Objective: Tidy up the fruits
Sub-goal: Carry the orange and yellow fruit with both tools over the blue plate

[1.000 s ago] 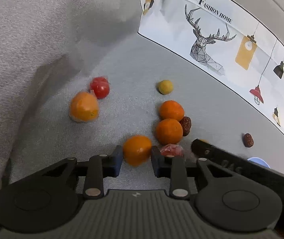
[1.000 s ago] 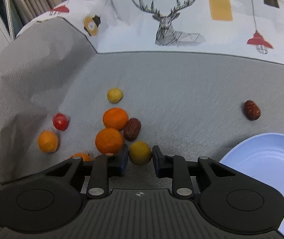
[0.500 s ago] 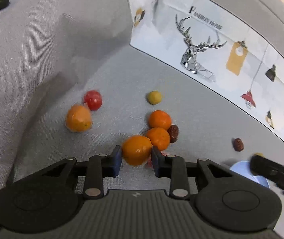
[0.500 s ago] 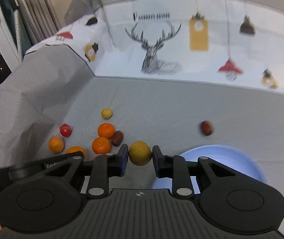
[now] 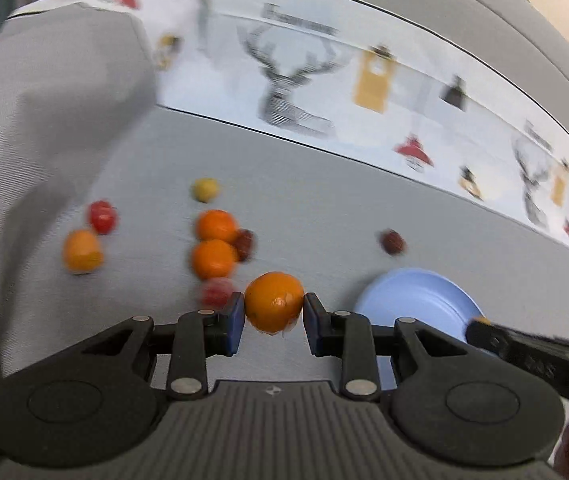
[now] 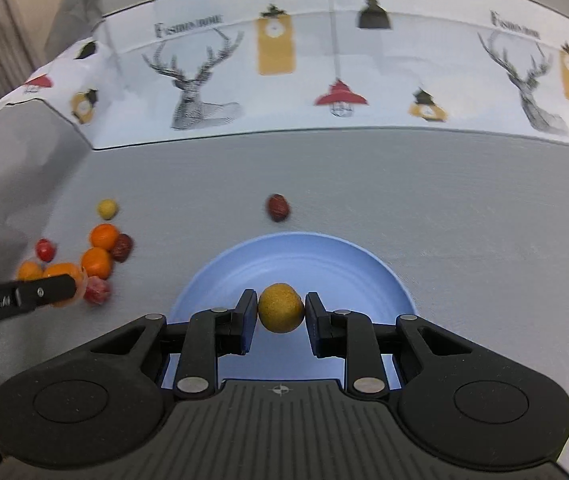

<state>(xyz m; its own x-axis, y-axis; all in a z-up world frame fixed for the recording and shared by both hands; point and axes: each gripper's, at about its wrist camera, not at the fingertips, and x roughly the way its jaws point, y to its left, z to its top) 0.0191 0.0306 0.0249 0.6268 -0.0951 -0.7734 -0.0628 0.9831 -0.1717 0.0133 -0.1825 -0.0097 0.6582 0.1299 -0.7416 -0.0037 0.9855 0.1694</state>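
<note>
Left gripper (image 5: 273,312): fingers narrow, clamped on an orange mandarin (image 5: 274,305), one pad on each side of the fruit. The fruit sits at the fingertips, clear of the grey cloth (image 5: 324,208) below. View is motion-blurred.

Ahead and left of the left fingers, loose fruit lies on the cloth: a red fruit (image 5: 215,293) just beyond the left fingertip, two more mandarins (image 5: 213,258) stacked one past the other, a dark red date (image 5: 244,243) touching them on their right, a small yellow fruit (image 5: 204,189) farther out. Well off to the left, another orange fruit (image 5: 82,251) and a red tomato (image 5: 102,216) sit beside each other. A second date (image 5: 392,241) lies alone ahead and right of the fingers.

Blue plate (image 5: 412,300): just right of the right fingertip of the left gripper, partly covered by the other tool's finger.

Right gripper (image 6: 280,314): fingers narrow, holding a yellow-green round fruit (image 6: 281,308) between the pads. The fruit hangs directly over the blue plate (image 6: 304,256), whose bare bowl extends ahead of and under the fingers. Whether the fruit touches the plate cannot be told.

From the right wrist view, the lone date (image 6: 278,207) is just beyond the plate's far rim, and the fruit pile lies left of the fingers. A deer-print sheet (image 6: 324,60) runs along the back.
</note>
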